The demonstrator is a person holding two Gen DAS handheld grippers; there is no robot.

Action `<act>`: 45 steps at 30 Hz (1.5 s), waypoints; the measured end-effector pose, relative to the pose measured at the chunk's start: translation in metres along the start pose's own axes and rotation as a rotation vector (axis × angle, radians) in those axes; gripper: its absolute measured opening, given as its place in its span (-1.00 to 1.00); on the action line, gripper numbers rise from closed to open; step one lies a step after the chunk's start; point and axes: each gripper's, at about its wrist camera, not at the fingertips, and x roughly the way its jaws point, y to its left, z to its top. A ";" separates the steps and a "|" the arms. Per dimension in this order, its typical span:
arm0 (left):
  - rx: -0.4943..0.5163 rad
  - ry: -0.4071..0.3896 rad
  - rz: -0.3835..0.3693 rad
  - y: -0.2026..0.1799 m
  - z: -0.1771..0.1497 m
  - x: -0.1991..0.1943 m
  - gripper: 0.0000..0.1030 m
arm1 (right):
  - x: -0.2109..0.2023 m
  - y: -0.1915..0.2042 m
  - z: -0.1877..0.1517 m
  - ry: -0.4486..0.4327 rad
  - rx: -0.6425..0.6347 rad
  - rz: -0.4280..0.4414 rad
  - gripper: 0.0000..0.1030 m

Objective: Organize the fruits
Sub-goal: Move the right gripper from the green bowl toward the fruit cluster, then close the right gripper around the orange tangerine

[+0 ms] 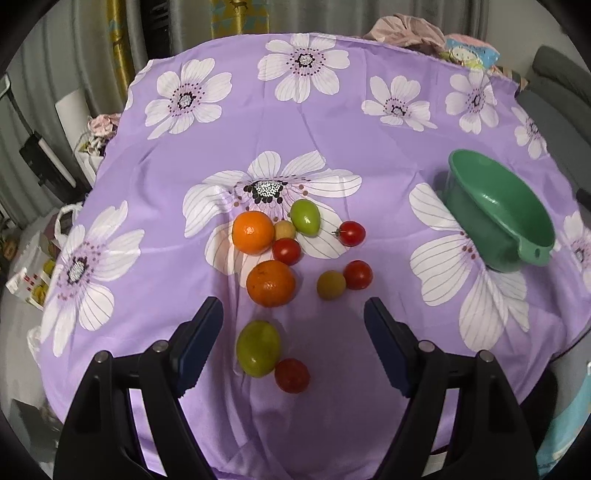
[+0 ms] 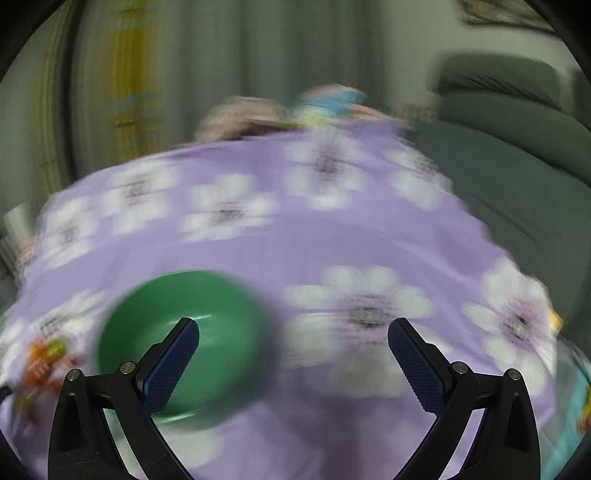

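Fruits lie loose on a purple flowered cloth: two oranges, two green fruits, several red tomatoes such as one, and small yellowish fruits. A green bowl with a handle tab stands empty to the right. My left gripper hovers open above the near fruits, holding nothing. In the blurred right wrist view, my right gripper is open and empty, its left finger over the green bowl; the fruit pile smears at far left.
Bundled clothes lie at the table's far edge. Grey curtains hang behind, a grey sofa sits to the right, and bags and boxes stand on the floor at left.
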 end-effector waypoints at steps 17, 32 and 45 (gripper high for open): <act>-0.202 0.075 -0.193 0.063 -0.037 0.000 0.50 | 0.004 0.163 -0.067 0.291 -0.248 0.528 0.99; -0.210 -0.005 -0.227 0.090 -0.023 -0.016 0.48 | 0.009 0.192 -0.022 0.283 -0.096 0.766 0.99; -0.112 -0.004 -0.246 0.082 -0.017 0.004 0.26 | 0.077 0.185 -0.063 0.511 0.023 0.859 0.99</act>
